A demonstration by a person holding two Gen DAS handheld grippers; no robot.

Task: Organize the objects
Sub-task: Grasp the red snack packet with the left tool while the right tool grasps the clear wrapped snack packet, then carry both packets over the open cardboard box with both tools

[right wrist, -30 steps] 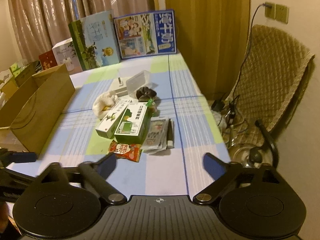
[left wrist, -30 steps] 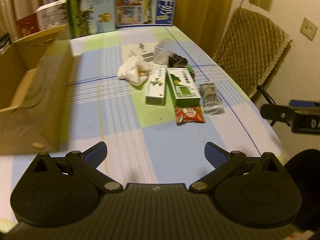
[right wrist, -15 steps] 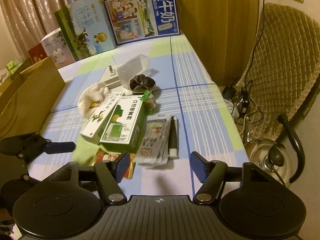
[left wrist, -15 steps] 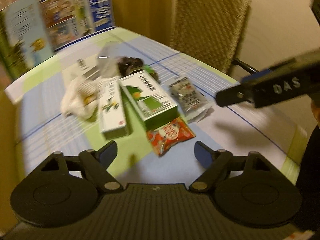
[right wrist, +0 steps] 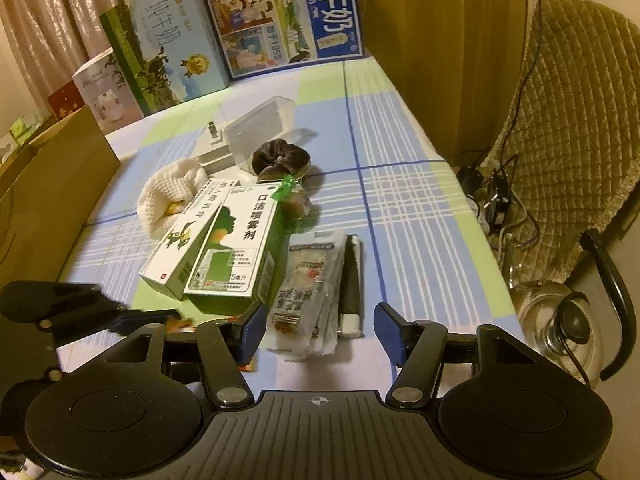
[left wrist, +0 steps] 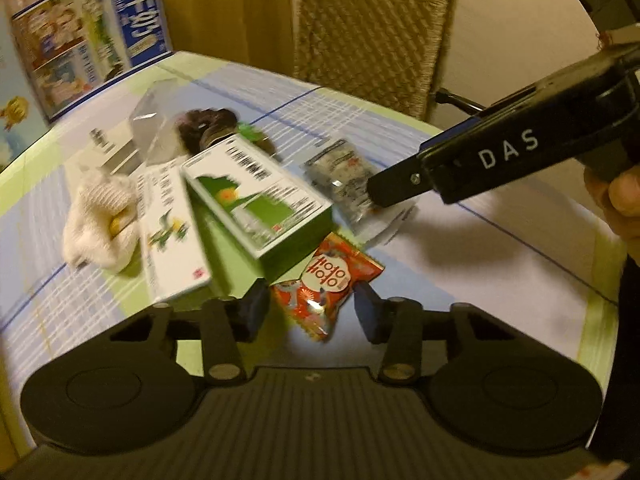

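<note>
Red foil snack packet point(left wrist: 326, 290) lies between left gripper's point(left wrist: 306, 312) parted, empty fingers; right gripper point(right wrist: 318, 334) gapes empty over clear sachets point(right wrist: 310, 292). Advise: lower squarely, pinch packet's middle, avoid green-and-white box point(left wrist: 256, 200).

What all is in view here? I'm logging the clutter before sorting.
Red snack packet: 1, between the left gripper's fingers
Green box: 1, green-white, pile middle
White box: 1, left of green box
Clear sachets: a few, right of green box
Dark tube: 1, beside sachets
White cloth: 1, pile's left
Scrunchie: 1, dark, behind boxes
Clear case: 1, far side
Cardboard box: 1, brown, table's left
Milk cartons: 2, far edge
Chair: 1, tan, right
Left gripper: open
Right gripper: open
</note>
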